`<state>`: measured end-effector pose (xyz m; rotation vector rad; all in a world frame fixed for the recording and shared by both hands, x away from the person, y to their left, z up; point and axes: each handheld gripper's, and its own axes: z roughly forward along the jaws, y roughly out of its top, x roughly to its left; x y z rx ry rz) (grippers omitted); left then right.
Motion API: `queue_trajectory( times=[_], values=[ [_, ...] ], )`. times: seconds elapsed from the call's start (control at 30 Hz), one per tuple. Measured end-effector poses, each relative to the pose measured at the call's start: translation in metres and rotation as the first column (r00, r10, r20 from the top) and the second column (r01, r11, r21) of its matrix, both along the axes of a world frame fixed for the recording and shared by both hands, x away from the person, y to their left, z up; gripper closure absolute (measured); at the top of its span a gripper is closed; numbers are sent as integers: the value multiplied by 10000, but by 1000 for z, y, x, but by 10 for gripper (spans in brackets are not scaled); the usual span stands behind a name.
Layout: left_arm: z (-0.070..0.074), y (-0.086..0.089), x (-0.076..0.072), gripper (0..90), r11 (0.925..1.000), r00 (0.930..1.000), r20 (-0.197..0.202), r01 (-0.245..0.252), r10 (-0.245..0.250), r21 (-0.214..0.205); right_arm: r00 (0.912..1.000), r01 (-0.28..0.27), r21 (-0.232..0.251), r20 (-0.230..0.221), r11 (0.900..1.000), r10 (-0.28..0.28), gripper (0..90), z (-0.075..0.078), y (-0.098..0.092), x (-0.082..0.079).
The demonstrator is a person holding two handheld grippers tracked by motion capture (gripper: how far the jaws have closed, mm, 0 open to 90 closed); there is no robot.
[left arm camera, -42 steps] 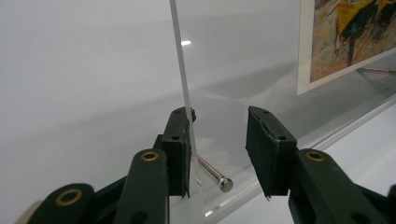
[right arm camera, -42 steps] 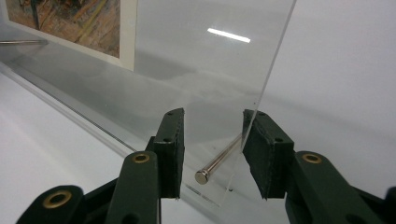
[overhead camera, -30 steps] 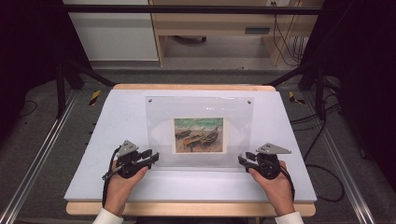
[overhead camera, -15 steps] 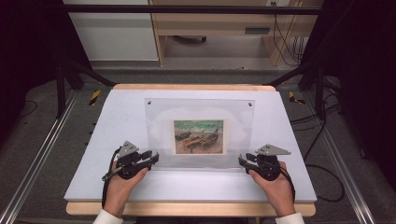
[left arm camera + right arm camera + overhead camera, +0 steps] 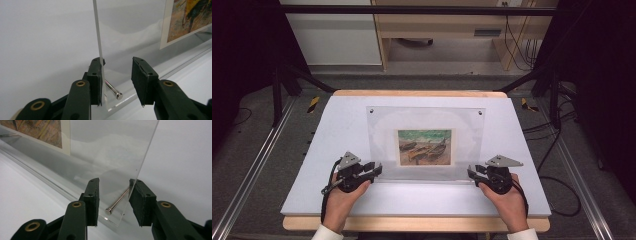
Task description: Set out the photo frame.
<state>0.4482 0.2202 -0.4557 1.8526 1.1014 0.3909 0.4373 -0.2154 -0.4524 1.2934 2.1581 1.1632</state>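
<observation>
The left claw (image 5: 376, 170) has stayed at the near left corner of the clear frame (image 5: 382, 130). It is spread, with one pad on the sheet and a metal pin (image 5: 113, 91) in the gap. The frame stands up on the white table (image 5: 337, 115) and hardly moved, so it looks steady. It holds a boat picture (image 5: 424, 146). The right claw (image 5: 472, 172) is spread too, at the right corner
</observation>
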Motion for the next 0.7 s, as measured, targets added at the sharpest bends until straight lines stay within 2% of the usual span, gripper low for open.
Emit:
queue_trajectory(
  times=[0.7],
  values=[
    [-2,-1,-4,608,9998,9999,-66,81,-80,185,10000,-49,-222,-44,9997,48,615,-1,0,-4]
  ],
)
